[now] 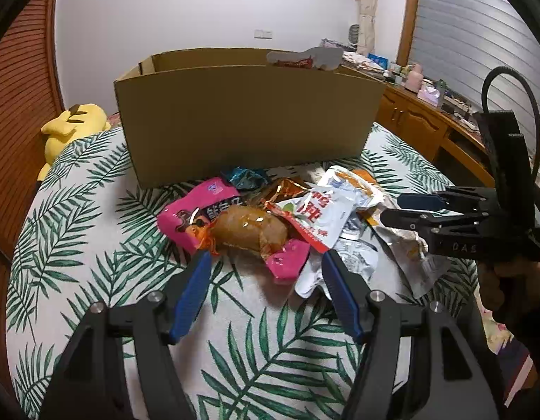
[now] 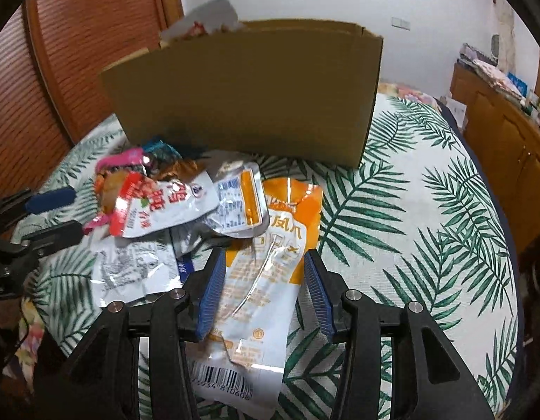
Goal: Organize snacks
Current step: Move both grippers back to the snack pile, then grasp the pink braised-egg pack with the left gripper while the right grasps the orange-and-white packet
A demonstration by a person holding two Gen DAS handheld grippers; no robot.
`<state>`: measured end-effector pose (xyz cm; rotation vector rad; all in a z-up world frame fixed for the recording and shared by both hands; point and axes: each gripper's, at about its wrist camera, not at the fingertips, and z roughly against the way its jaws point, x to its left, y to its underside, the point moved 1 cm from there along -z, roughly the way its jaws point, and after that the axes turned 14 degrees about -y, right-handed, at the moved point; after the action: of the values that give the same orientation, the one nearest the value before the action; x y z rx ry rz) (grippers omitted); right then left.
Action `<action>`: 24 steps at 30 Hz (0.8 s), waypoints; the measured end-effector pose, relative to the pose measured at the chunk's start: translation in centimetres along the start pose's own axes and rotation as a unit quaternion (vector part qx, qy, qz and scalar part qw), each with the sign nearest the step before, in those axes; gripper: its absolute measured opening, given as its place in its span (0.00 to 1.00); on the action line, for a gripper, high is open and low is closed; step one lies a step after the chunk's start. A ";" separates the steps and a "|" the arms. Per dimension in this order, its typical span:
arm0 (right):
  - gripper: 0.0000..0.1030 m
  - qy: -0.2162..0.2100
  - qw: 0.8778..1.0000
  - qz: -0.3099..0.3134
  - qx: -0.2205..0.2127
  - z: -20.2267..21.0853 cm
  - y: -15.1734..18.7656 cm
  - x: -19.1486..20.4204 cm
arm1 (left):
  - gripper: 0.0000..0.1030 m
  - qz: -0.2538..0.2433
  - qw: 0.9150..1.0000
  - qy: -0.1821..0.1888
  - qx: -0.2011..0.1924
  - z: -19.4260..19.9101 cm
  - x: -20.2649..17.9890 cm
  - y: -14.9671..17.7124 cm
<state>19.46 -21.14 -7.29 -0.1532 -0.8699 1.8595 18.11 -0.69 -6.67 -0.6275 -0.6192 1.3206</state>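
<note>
item: long orange-and-white foil snack pouch (image 2: 266, 262), on the leaf-print bed cover, lay lengthwise between my right hand-held gripper (image 2: 263, 266) blades, wide open, holding nothing; left hand-held gripper (image 1: 266, 262), also open and empty, farther off.

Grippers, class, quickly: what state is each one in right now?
Left gripper: open, holding nothing, facing the clear-wrapped brown snack.
Right gripper: open, straddling the orange and white foil snack pouch, not clamped.
</note>
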 end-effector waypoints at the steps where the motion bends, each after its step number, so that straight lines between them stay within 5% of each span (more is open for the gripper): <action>1: 0.48 0.006 1.000 0.002 0.004 -0.2 0.0 0.0 | 0.63 0.004 1.000 -0.003 0.001 -0.1 0.1 0.0; 12: 0.74 0.024 0.999 0.021 0.023 -1.7 0.1 0.4 | 0.65 0.023 1.000 -0.020 0.001 -0.7 0.7 -0.4; 24: 0.78 0.019 1.000 0.023 0.001 -1.6 0.6 0.3 | 0.66 0.083 0.996 -0.034 0.017 -3.3 2.3 -2.4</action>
<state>19.66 -20.25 -8.77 -0.2090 -0.8448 1.8936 22.44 1.02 -7.00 -0.6183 -0.6072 1.5098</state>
